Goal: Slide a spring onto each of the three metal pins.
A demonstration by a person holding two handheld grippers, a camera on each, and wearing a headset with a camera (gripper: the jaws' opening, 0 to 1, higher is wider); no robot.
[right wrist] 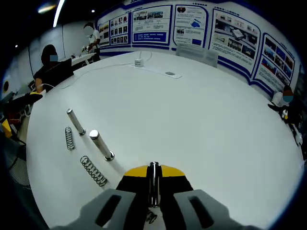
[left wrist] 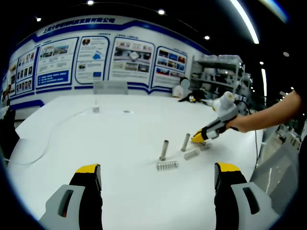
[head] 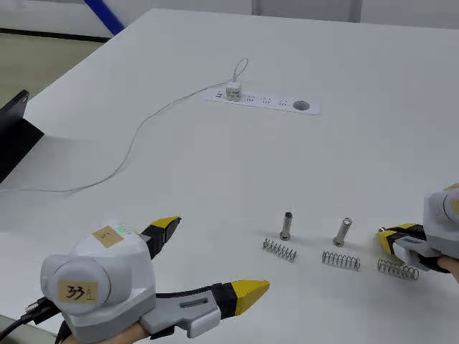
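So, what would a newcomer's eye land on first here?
A left pin and a middle pin stand mid-table, a row of springs lying before them. At the right edge, the right gripper is shut on the third pin; the left gripper hangs open, lower left.

The white table (head: 215, 179) spreads wide ahead of both grippers. Between the left gripper (head: 215, 256) and the right gripper (head: 391, 238) a pin (head: 286, 225) stands upright, and a second pin (head: 343, 231) stands nearer the right gripper. A spring (head: 279, 249) lies flat just in front of each, the second spring (head: 341, 260) beside the first. A third spring (head: 398, 269) lies right under the right gripper's tip. Far beyond both grippers, a power strip (head: 262, 101) lies flat with a charger (head: 233, 90) plugged in, its cable (head: 129, 154) trailing away past the left gripper.
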